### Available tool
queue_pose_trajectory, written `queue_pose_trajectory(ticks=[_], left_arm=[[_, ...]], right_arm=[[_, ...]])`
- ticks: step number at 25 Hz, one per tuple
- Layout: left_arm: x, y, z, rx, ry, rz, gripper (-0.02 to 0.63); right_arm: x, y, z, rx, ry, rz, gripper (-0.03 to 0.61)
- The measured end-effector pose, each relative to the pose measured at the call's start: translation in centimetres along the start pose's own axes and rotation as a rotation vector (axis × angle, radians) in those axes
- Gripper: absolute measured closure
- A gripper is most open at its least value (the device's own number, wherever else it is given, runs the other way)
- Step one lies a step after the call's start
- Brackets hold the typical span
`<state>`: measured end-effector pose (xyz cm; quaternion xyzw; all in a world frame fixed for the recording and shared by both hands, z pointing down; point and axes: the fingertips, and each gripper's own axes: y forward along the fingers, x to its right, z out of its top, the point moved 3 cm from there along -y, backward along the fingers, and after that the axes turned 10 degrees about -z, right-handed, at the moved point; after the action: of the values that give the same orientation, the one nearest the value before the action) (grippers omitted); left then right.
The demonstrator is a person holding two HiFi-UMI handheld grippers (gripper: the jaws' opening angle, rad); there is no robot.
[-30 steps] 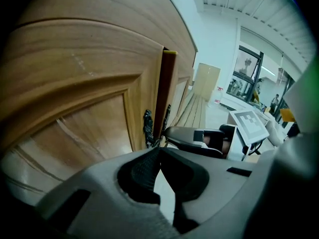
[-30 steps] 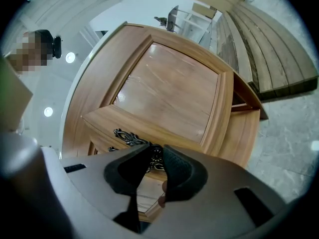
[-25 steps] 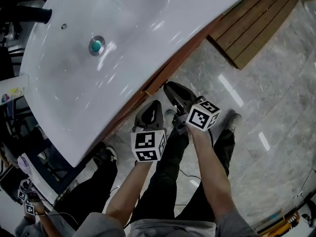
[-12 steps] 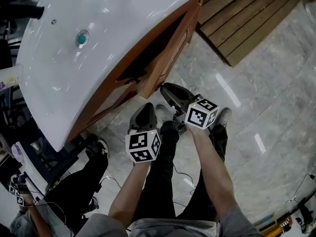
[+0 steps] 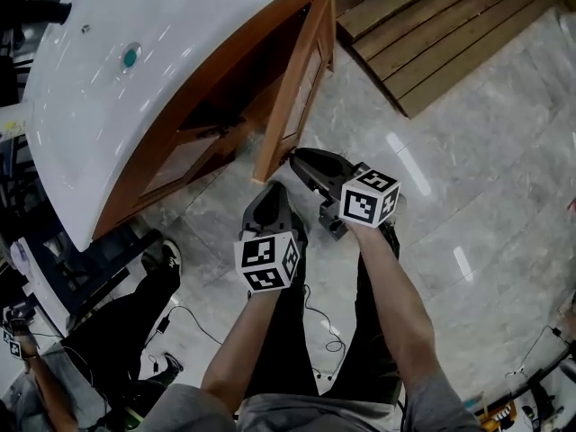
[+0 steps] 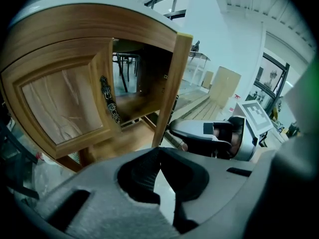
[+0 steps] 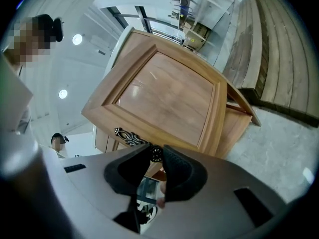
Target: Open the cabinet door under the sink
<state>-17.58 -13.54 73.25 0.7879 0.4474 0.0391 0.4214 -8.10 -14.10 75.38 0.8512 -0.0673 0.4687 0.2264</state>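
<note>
A white sink point(image 5: 135, 52) tops a wooden cabinet point(image 5: 184, 156). Its right door point(image 5: 292, 88) stands swung out, edge-on to me in the head view. My right gripper point(image 5: 295, 158) is at that door's lower free edge. In the right gripper view the door panel point(image 7: 164, 96) fills the frame, and the right gripper point(image 7: 157, 151) is shut on the dark knob of the ornate door handle point(image 7: 130, 136). The left gripper point(image 5: 273, 192) hangs beside it, shut and holding nothing. In the left gripper view the left gripper point(image 6: 159, 152) faces the closed left door point(image 6: 60, 108) and the open cabinet interior point(image 6: 139, 101).
A slatted wooden platform point(image 5: 432, 34) lies on the marble floor point(image 5: 468, 178) to the upper right. Another person's legs point(image 5: 135, 322) and cables point(image 5: 315, 318) are at the lower left. My own legs point(image 5: 360, 331) are below the grippers.
The right door has swung from nearly closed to wide open. Both grippers have drawn back from the cabinet, the right one still at the door's edge.
</note>
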Motion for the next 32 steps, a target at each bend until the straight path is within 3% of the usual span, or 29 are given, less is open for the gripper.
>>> queue_pose_trajectory(ticks=[15,20,26,32], left_arm=[[7.4,2.7,-0.8,0.012,-0.072,0.022,0.606],[10.5,4.2,-0.7,0.009,-0.062,-0.007,0.606],[13.9,6.3,-0.3,0.002,-0.034,-0.050,0.606],[16.3,7.6,1.1,0.008,0.002,-0.088,0.606]], right_arm=[[3.7,-8.0,2.3,-0.120,-0.012,0.062,0.497],[5.7,-11.0,4.0,-0.099,-0.007,0.031,0.502],[7.8,-13.5,6.4,-0.098,-0.079,-0.039,0.512],[9.6,-15.4,8.3,-0.013,-0.033,-0.091,0.512]])
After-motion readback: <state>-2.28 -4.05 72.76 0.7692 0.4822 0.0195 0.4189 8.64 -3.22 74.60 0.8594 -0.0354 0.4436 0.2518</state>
